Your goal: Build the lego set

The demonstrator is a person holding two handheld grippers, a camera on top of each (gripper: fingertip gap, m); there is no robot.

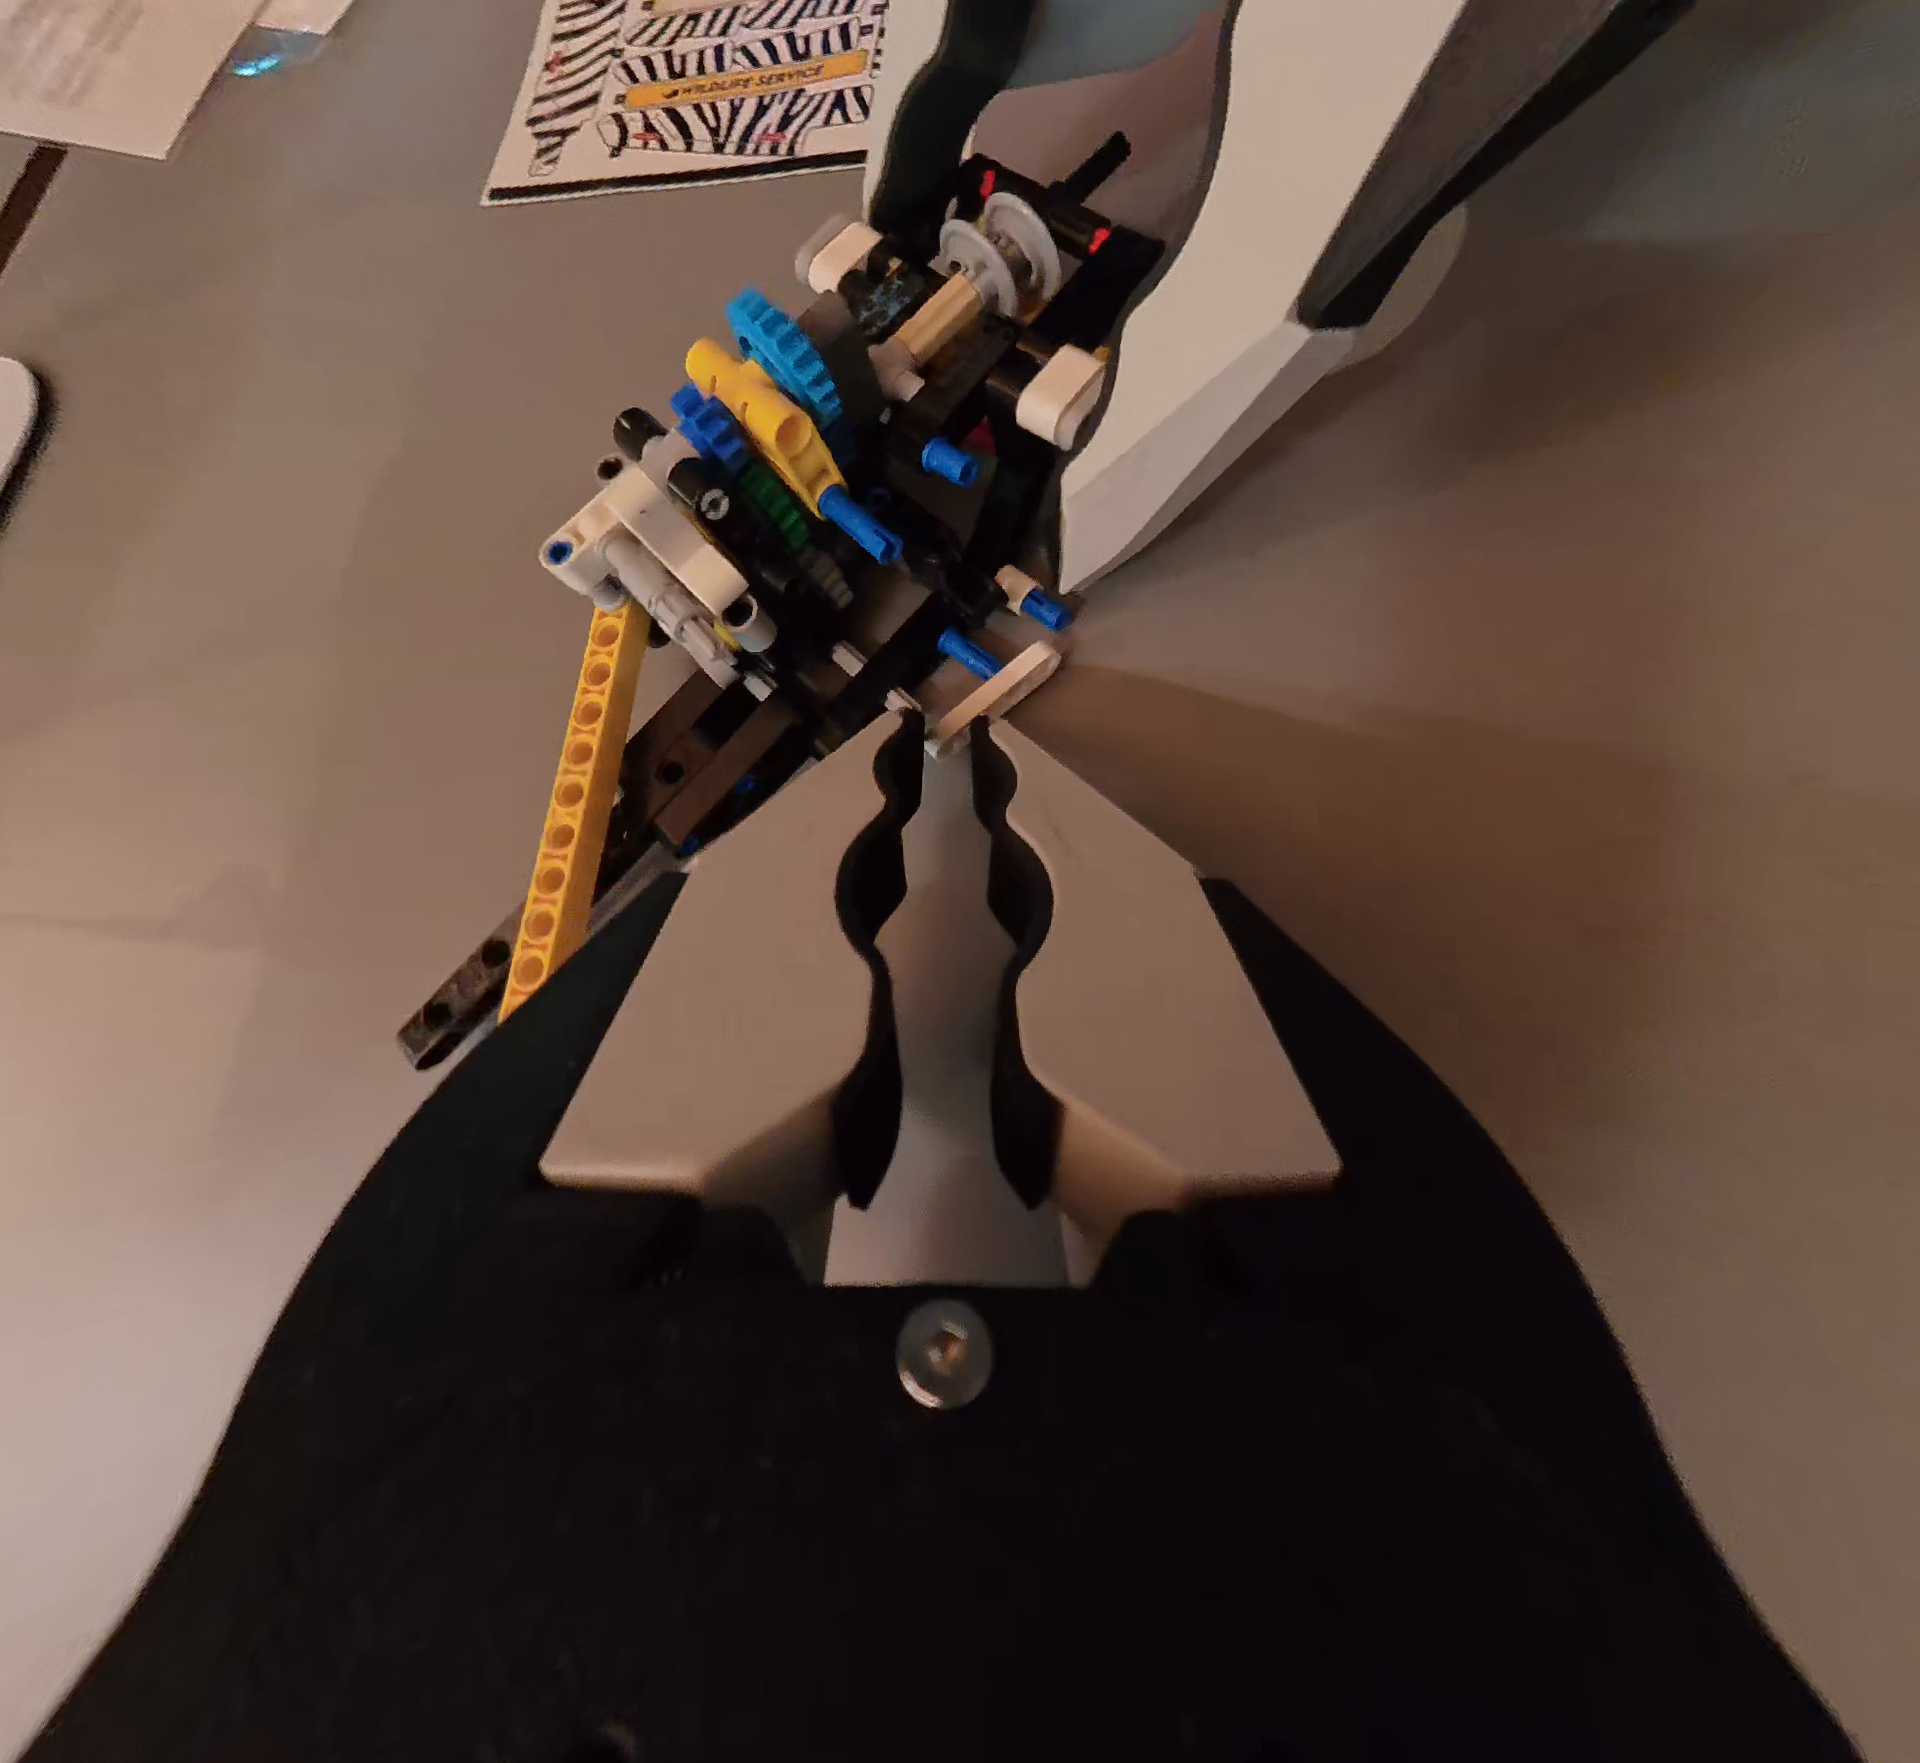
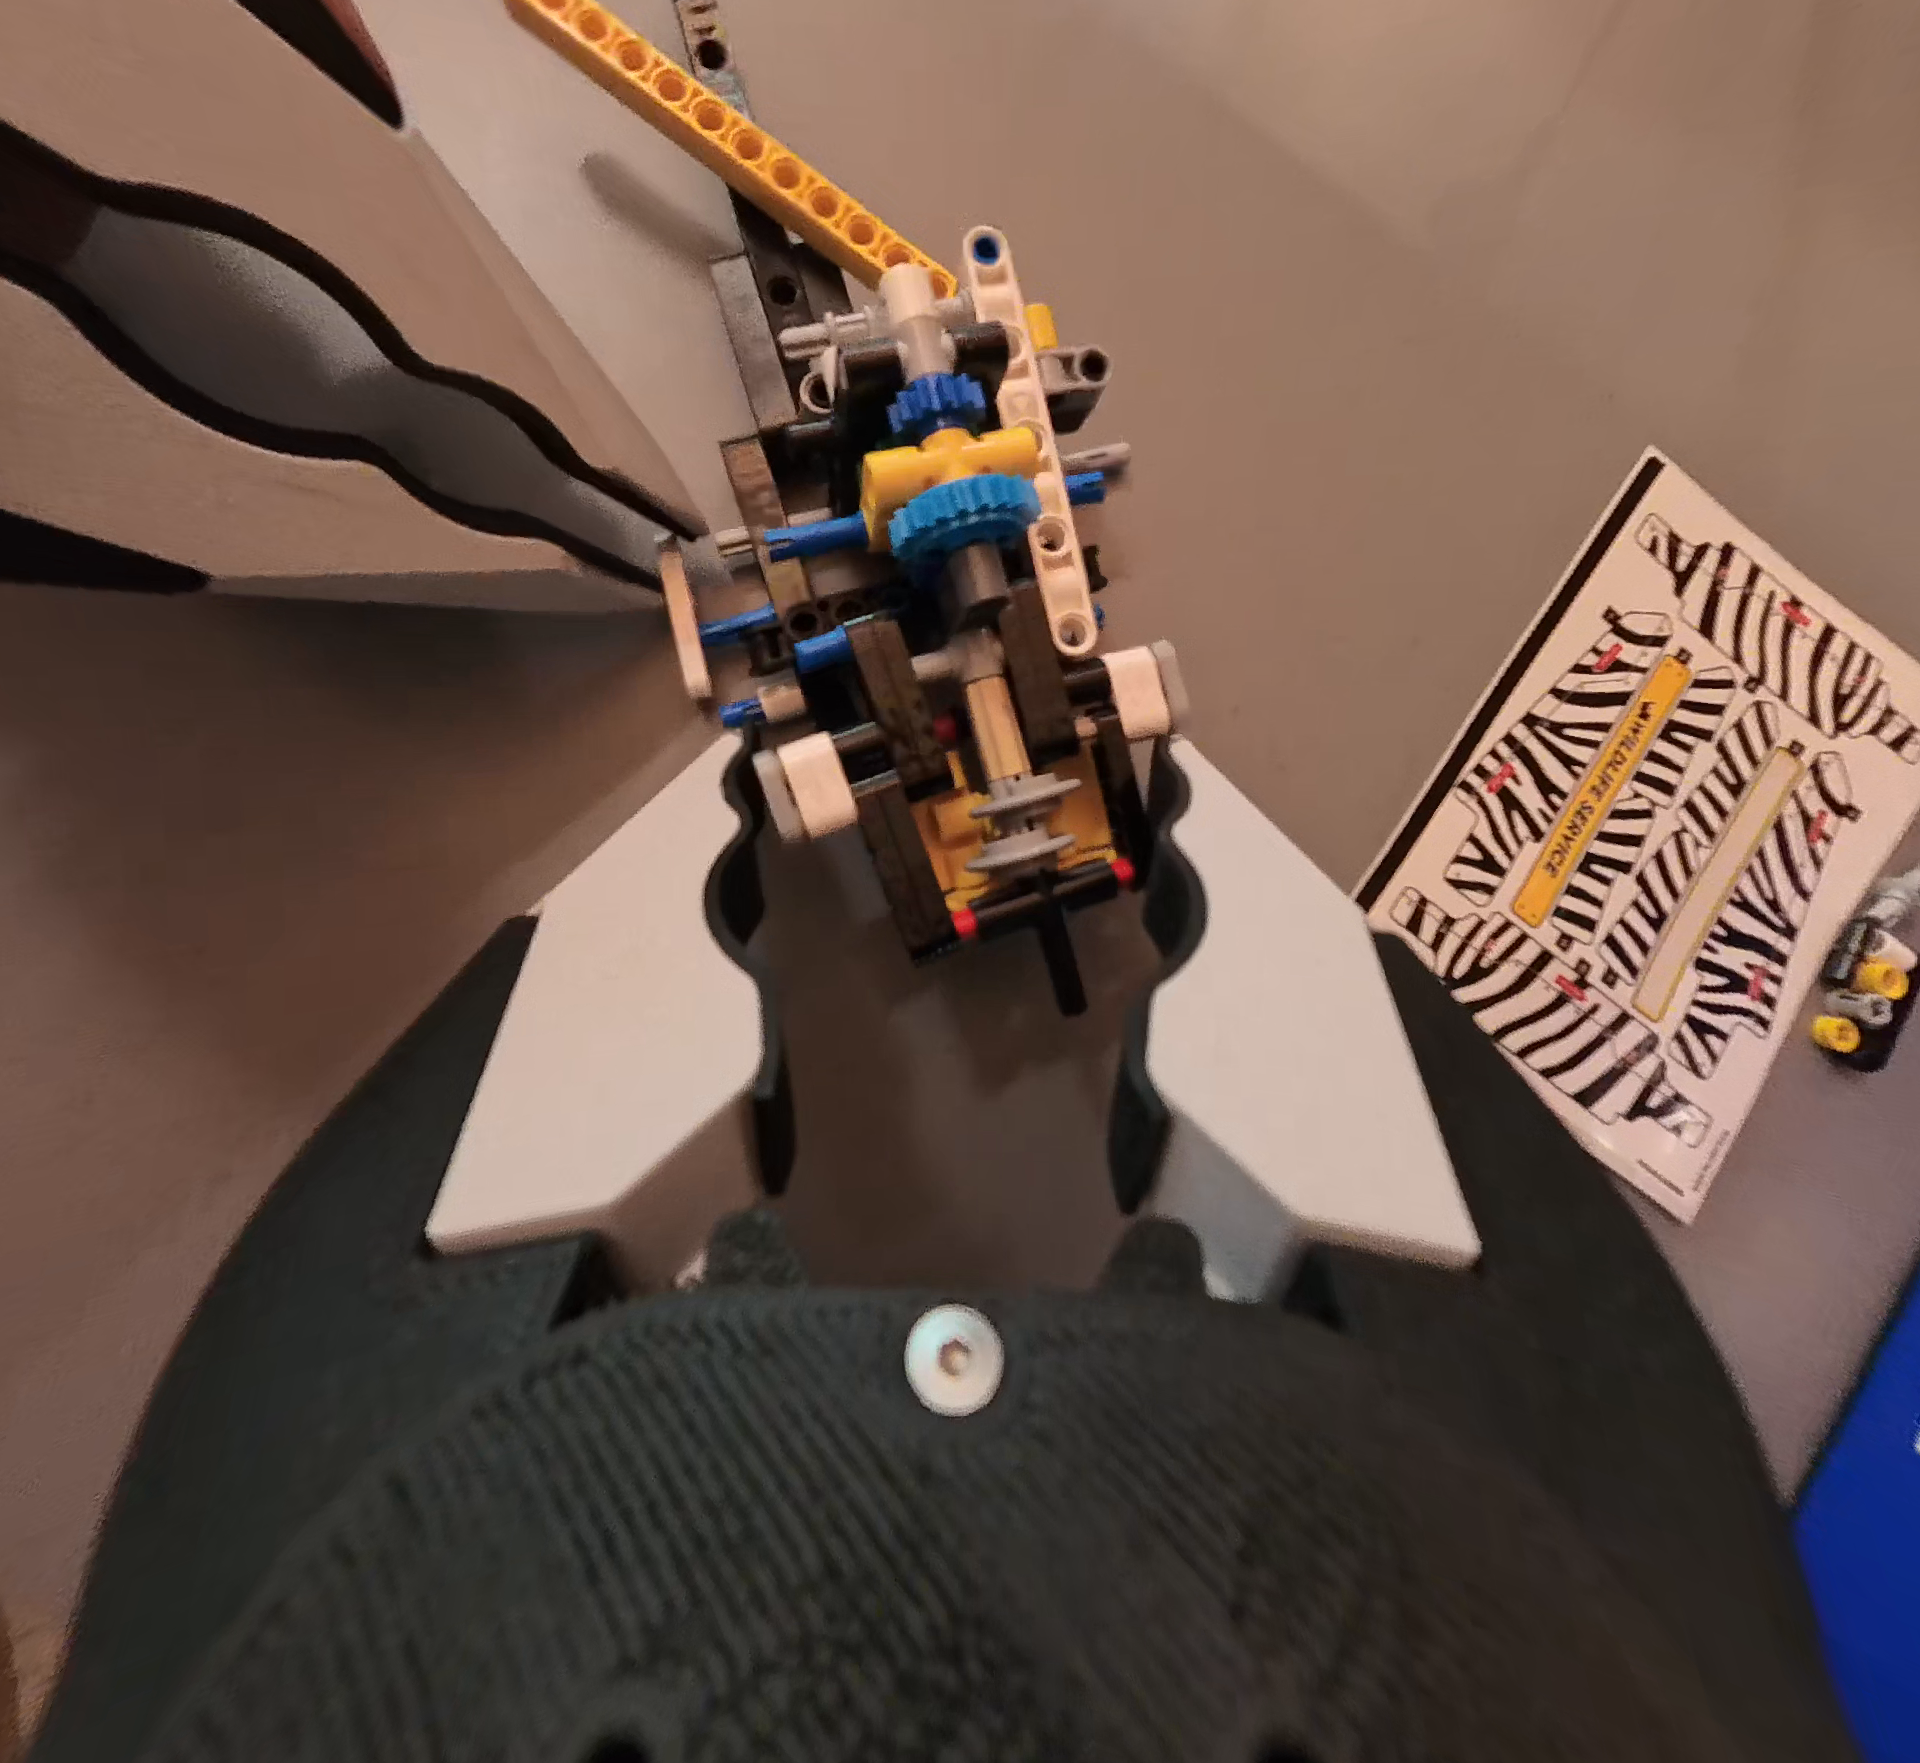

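Observation:
The partly built lego model (image 2: 935,591) has a black frame, blue gears, yellow parts and a long yellow beam (image 2: 707,118) sticking out. It lies over the grey table (image 2: 1455,207). My right gripper (image 2: 956,768) is shut on the model's near end, one finger on each side. In the left wrist view the model (image 1: 790,487) runs diagonally, with the right gripper (image 1: 997,279) at its far end. My left gripper (image 1: 948,728) is shut on a small white beam (image 1: 1003,687), held against blue pins (image 1: 971,655) on the model's side. The left gripper's fingertips (image 2: 665,534) touch that beam (image 2: 686,633).
A zebra-striped sticker sheet (image 2: 1621,840) lies on the table right of the model; it also shows in the left wrist view (image 1: 717,51). Several loose small pieces (image 2: 1870,996) sit past it. A blue object (image 2: 1870,1505) is at the right edge. Papers (image 1: 104,20) lie at far left.

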